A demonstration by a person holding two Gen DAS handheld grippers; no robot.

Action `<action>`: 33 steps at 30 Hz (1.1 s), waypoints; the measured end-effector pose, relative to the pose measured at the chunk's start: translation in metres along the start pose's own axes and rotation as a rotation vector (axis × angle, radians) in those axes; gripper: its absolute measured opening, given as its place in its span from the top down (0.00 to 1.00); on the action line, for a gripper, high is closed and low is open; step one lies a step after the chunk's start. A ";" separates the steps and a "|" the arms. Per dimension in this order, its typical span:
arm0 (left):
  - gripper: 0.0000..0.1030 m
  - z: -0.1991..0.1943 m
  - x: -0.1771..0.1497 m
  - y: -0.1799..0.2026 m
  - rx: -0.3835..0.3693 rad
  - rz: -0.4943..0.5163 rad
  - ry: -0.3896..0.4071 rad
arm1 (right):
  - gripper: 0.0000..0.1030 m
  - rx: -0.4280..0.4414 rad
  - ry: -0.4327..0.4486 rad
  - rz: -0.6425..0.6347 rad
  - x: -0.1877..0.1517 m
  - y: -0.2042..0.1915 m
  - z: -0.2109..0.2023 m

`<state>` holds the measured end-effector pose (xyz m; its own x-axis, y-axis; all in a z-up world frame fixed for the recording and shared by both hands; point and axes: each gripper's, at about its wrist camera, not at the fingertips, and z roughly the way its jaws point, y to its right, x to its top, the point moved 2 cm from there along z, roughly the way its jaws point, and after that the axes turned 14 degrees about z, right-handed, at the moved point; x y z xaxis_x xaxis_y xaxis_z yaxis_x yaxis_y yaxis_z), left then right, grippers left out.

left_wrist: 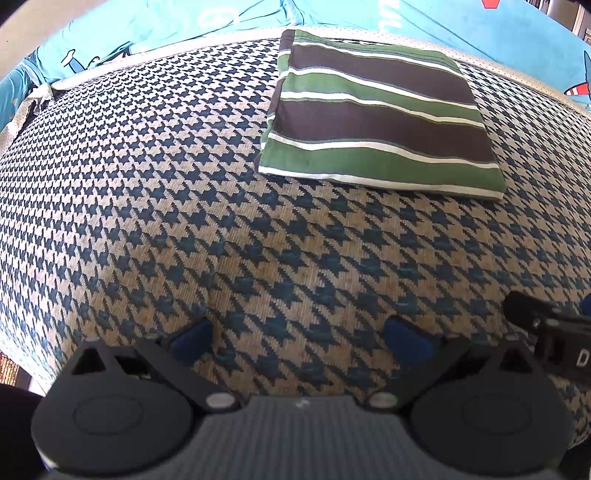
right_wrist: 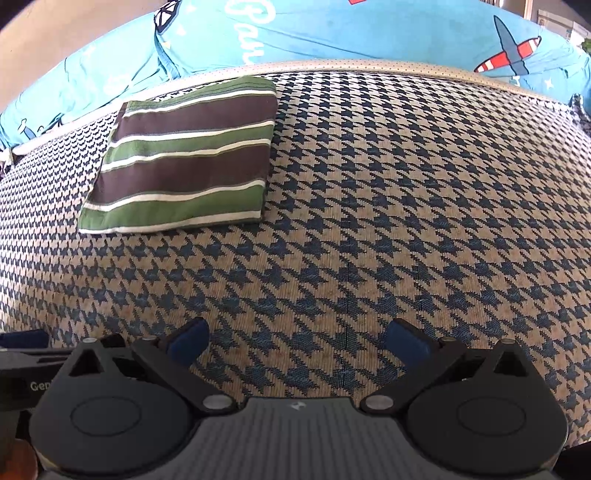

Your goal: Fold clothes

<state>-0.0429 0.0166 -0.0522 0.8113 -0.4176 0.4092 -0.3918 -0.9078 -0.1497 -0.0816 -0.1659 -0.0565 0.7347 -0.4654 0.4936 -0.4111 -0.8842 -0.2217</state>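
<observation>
While a blue printed quilt (right_wrist: 332,33) is bunched along the far edge at 12 o'clock, nothing is seen between the tongs and the folded striped shirt (right_wrist: 184,162). It lies flat on the houndstooth cover (right_wrist: 406,184), stripes running crosswise. The left gripper (left_wrist: 299,343) and right gripper (right_wrist: 295,341) are held apart, with nothing between them.

You get bright, even daylight in both views, with soft shadows only. Fisheye bending bows the houndstooth cover (left_wrist: 147,184) and darkens the corners. The weave close up looks slightly soft, and the blue bedding (right_wrist: 332,33) looks a bit washed out.
</observation>
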 end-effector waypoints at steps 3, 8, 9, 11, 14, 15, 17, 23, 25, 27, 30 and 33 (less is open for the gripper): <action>0.00 0.001 0.001 -0.001 0.000 0.002 0.000 | 0.00 0.008 -0.001 0.000 0.002 0.002 0.000; 0.00 0.001 0.005 0.000 0.001 0.012 0.010 | 0.00 0.023 0.001 -0.004 0.004 0.004 -0.001; 0.00 0.000 0.006 0.000 -0.002 0.012 0.014 | 0.00 0.026 0.002 -0.005 0.005 0.004 0.000; 0.00 -0.001 0.009 0.001 -0.011 0.014 0.024 | 0.00 0.035 0.004 -0.013 0.007 0.003 -0.001; 0.00 -0.003 0.013 0.004 -0.026 0.022 0.033 | 0.00 0.047 0.012 -0.036 0.011 0.000 0.000; 0.00 -0.002 0.015 0.005 -0.017 0.030 0.034 | 0.00 0.050 0.016 -0.046 0.013 -0.001 -0.001; 0.00 -0.003 0.018 0.007 0.004 0.044 0.037 | 0.00 0.059 0.020 -0.062 0.017 -0.002 0.000; 0.00 -0.002 0.032 0.005 0.021 0.048 0.046 | 0.00 0.074 0.024 -0.066 0.029 -0.007 0.005; 0.00 -0.001 0.035 0.004 0.011 0.048 0.044 | 0.00 0.077 0.024 -0.065 0.032 -0.009 0.007; 0.00 0.001 0.038 0.005 0.004 0.049 0.041 | 0.00 0.077 0.022 -0.064 0.035 -0.010 0.009; 0.00 0.002 0.039 0.007 0.007 0.056 0.039 | 0.00 0.082 0.017 -0.066 0.037 -0.011 0.011; 0.00 0.002 0.040 0.008 0.001 0.062 0.040 | 0.00 0.085 0.023 -0.077 0.039 -0.014 0.010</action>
<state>-0.0131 -0.0075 -0.0392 0.7672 -0.4712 0.4351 -0.4404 -0.8803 -0.1766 -0.0418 -0.1717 -0.0429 0.7496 -0.3957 0.5305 -0.3057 -0.9180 -0.2528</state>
